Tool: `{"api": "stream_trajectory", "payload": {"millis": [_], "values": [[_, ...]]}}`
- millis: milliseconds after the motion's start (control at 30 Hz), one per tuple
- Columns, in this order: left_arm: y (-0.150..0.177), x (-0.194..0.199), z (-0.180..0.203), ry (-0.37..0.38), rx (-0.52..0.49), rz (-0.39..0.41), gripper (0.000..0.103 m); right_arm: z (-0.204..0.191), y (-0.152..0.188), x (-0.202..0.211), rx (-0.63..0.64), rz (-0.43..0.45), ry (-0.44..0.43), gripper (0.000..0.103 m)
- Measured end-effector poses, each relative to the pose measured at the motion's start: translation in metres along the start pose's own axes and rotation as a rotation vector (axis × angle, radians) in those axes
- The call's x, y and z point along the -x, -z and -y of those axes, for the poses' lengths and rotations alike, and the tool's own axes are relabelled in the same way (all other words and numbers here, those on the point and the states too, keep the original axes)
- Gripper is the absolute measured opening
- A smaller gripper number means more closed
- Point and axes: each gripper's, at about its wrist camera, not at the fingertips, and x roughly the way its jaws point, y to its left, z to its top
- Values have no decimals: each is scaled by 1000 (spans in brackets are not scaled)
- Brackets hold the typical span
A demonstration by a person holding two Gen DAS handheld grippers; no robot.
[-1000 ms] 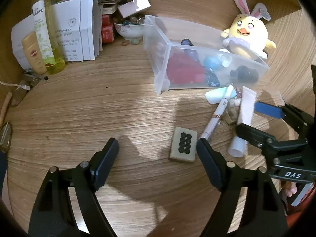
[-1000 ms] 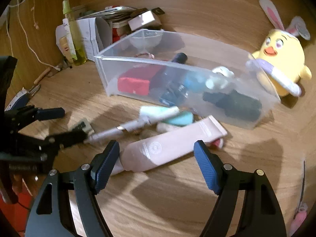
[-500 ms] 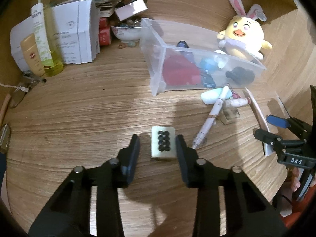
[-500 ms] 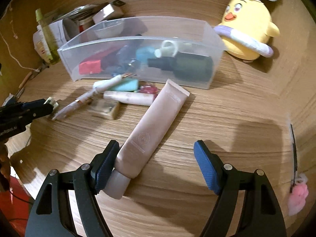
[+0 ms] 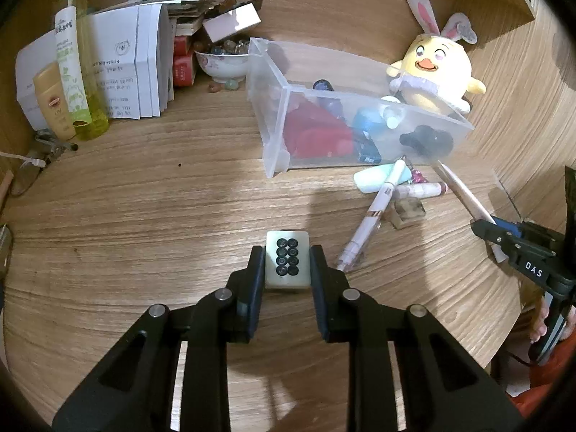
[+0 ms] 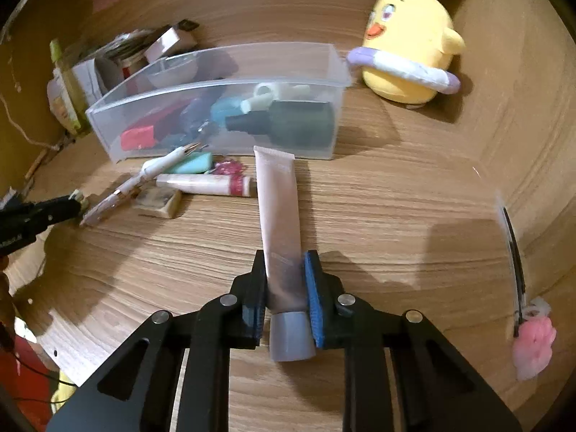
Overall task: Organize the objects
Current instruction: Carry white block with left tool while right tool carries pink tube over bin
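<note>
My left gripper [image 5: 287, 264] is shut on a mahjong tile [image 5: 287, 259] with black dots, on the wooden table. My right gripper [image 6: 285, 270] is shut on a pink cosmetic tube [image 6: 279, 212] near its grey cap; the tube lies along the fingers, pointing at the clear plastic bin [image 6: 223, 68]. The bin [image 5: 273, 72] holds a red box, blue items and a dark bottle [image 6: 288, 122]. In front of it lie a white pen [image 5: 374, 216], a mint case [image 5: 370, 180], a small tube [image 6: 205, 185] and a second tile [image 6: 158, 201]. The right gripper also shows in the left wrist view [image 5: 504, 237].
A yellow plush chick [image 5: 435, 68] sits behind the bin's right end. White boxes [image 5: 126, 75], a green bottle [image 5: 77, 72], a tan tube [image 5: 50, 100] and a bowl of stones [image 5: 223, 61] stand at the back left. A pink charm [image 6: 532, 342] lies far right.
My left gripper moved forward and closed on the mahjong tile. My right gripper swung round the pink tube and closed on it near the cap.
</note>
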Motion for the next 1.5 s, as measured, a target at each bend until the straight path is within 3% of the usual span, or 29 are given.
{"api": "stream_trajectory", "payload": {"millis": [167,900,1500], "values": [[-4,7,2,-5,8,30,24,12,-3,13,-45,44,16,5],[-42,40,27,41,7,180,24,0,-37,62,-11,240,-46,5],[-90,38,31,68,15,233,24,0,-102,79,18,408,-82,5]]}}
